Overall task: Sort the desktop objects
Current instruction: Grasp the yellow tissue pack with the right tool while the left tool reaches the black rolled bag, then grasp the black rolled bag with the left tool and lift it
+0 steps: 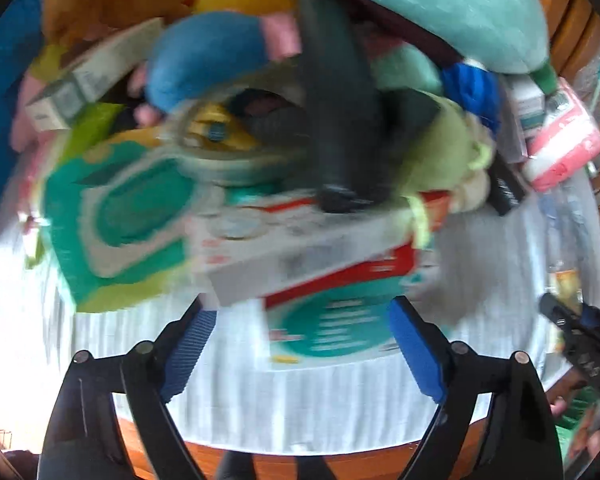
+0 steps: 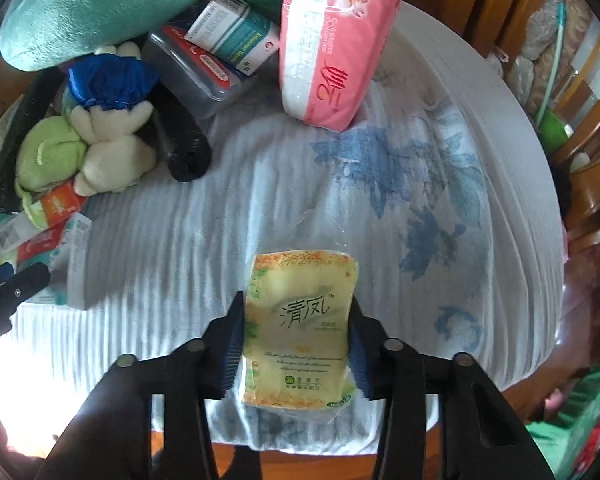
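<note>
In the right wrist view my right gripper [image 2: 296, 302] is shut on a yellow tissue pack [image 2: 300, 320]; both blue pads press its long sides. The pack hangs just above the white tablecloth [image 2: 380, 200] near the front edge. The left wrist view is blurred. My left gripper [image 1: 300, 306] is open, pointing down at a white, red and teal box [image 1: 332, 320] whose near end lies between the fingertips, untouched as far as I can tell. A green wipes pack [image 1: 128, 216] lies to the left of that box.
A heap fills the back left: teal cushion [image 2: 92, 8], cream and green plush toy [image 2: 96, 148], black tube [image 2: 184, 148], clear plastic case [image 2: 196, 76], small boxes. A pink tissue pack [image 2: 332, 40] stands at the back. Wooden chairs [image 2: 592, 168] flank the right.
</note>
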`<control>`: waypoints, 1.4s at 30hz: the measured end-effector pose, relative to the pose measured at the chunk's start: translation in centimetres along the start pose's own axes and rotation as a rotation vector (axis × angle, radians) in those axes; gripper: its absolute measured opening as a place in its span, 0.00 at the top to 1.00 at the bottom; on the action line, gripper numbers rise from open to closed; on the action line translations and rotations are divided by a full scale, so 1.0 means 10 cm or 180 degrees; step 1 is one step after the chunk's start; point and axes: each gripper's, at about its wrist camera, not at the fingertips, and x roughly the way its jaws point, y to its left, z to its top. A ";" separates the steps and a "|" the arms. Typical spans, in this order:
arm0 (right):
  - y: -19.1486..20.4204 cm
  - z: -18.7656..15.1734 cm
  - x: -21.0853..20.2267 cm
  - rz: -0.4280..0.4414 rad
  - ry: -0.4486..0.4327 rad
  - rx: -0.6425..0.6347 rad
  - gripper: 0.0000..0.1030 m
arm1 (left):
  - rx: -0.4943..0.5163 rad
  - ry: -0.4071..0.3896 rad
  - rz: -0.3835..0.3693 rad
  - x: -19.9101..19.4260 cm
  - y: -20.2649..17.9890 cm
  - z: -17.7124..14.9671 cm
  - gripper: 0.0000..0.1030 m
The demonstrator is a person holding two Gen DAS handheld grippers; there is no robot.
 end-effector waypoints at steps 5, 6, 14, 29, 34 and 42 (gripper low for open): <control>0.07 0.03 -0.19 0.0052 -0.0096 0.0028 0.65 | -0.0108 -0.0025 -0.0051 -0.18 0.11 -0.06 0.19; 0.08 0.03 -0.23 0.0064 -0.0116 0.0038 0.65 | -0.0123 -0.0012 -0.0066 -0.21 0.12 -0.05 0.19; 0.13 0.28 -0.53 0.0023 -0.0333 0.0092 0.66 | 0.0195 -0.0150 -0.0167 -0.44 0.07 0.05 0.19; -0.08 0.73 -0.39 0.0206 -0.0413 0.0214 0.66 | 0.0125 -0.0287 -0.0320 -0.04 -0.24 1.12 0.19; -0.02 0.88 -0.19 0.0247 -0.0348 0.0163 0.66 | 0.0267 -0.0334 -0.0080 0.17 -0.29 1.18 0.33; 0.13 0.92 -0.08 0.0259 -0.0260 0.0066 0.66 | 0.0512 -0.0456 0.0016 0.18 -0.26 1.23 0.42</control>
